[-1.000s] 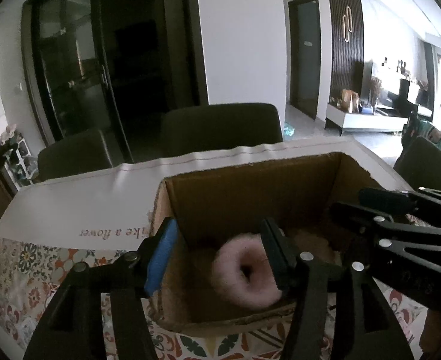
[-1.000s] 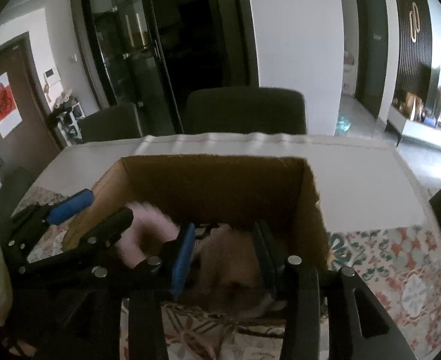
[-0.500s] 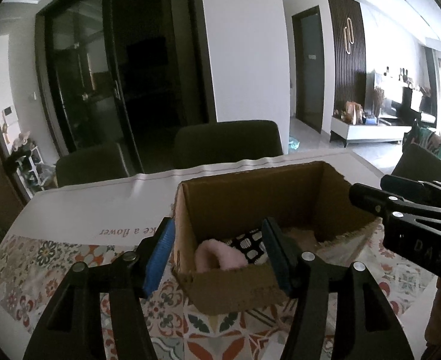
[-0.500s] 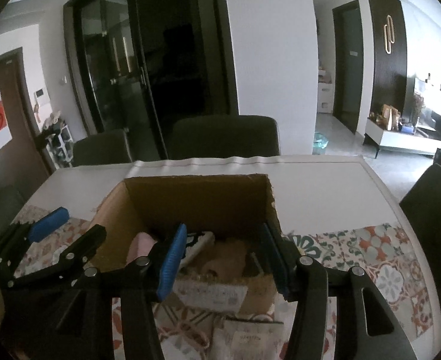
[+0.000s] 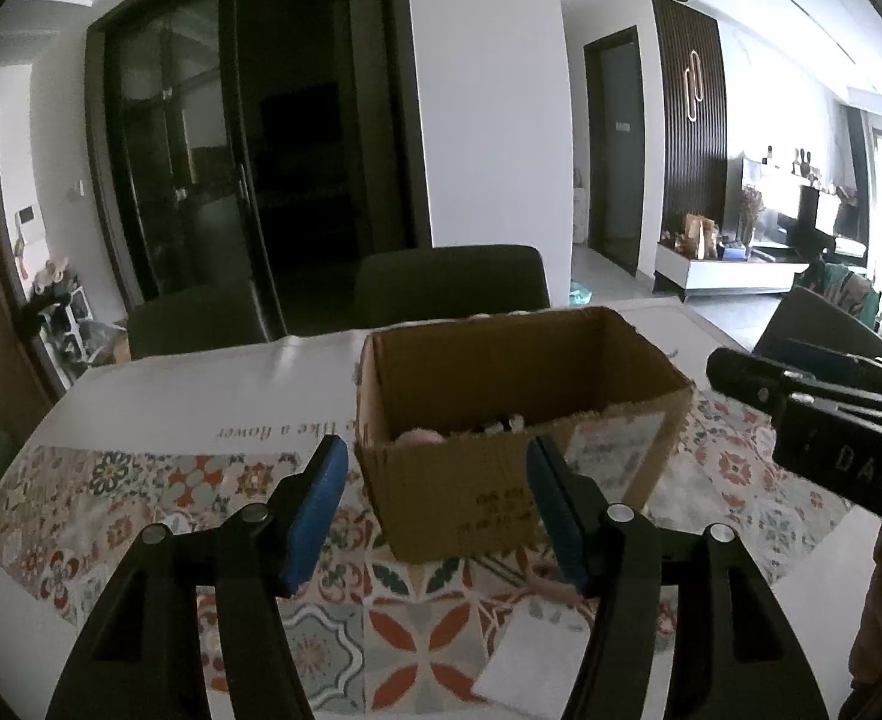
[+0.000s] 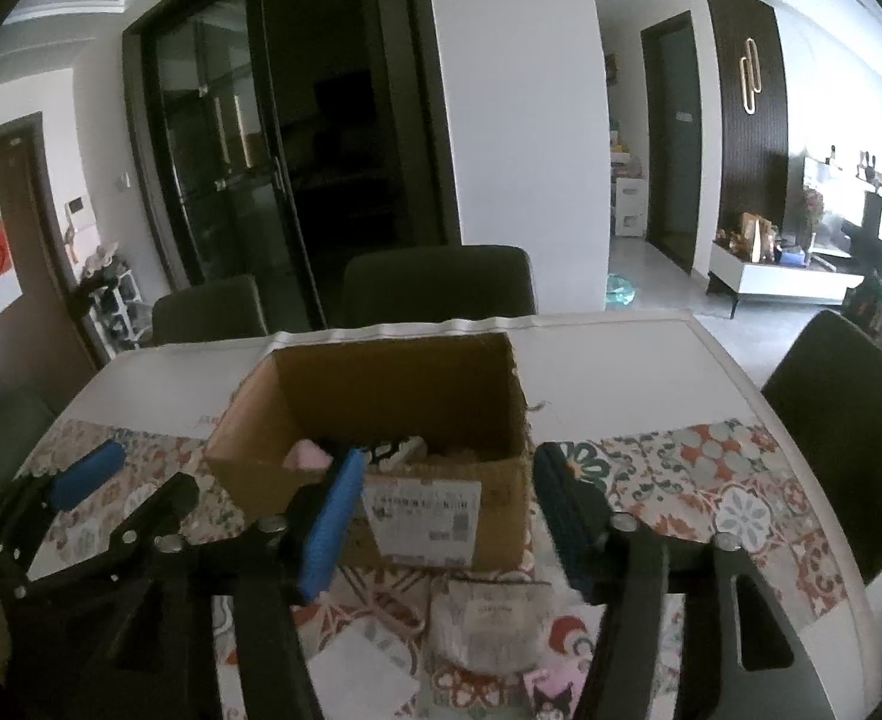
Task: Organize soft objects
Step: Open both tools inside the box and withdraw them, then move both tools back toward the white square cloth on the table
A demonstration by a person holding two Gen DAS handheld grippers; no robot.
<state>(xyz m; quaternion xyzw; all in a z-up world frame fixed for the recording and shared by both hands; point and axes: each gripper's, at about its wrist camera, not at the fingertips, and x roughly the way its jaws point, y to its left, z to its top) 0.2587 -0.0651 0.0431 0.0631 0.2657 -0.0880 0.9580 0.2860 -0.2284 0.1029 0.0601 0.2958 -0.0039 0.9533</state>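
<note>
An open cardboard box point(image 5: 501, 480) point(image 6: 441, 510) stands on the patterned tablecloth. Inside it a pink fluffy ring point(image 5: 420, 437) point(image 6: 308, 456) and a black-and-white patterned soft item point(image 6: 396, 450) just show above the near rim. My left gripper point(image 5: 435, 510) is open and empty, held in front of and slightly above the box. My right gripper point(image 6: 447, 516) is open and empty, on the near side of the box. The right gripper shows at the right of the left wrist view point(image 5: 825, 420), the left one at the left of the right wrist view point(image 6: 87, 498).
Small packets, a white card point(image 6: 363, 678) and a pouch with a label point(image 6: 489, 618) lie on the cloth point(image 5: 141, 492) before the box. Dark chairs point(image 6: 435, 288) stand at the table's far side, one chair point(image 6: 849, 432) at the right.
Both grippers have drawn back and up out of the box, leaving the pink ring and other soft items inside. The box now looks farther and smaller.
</note>
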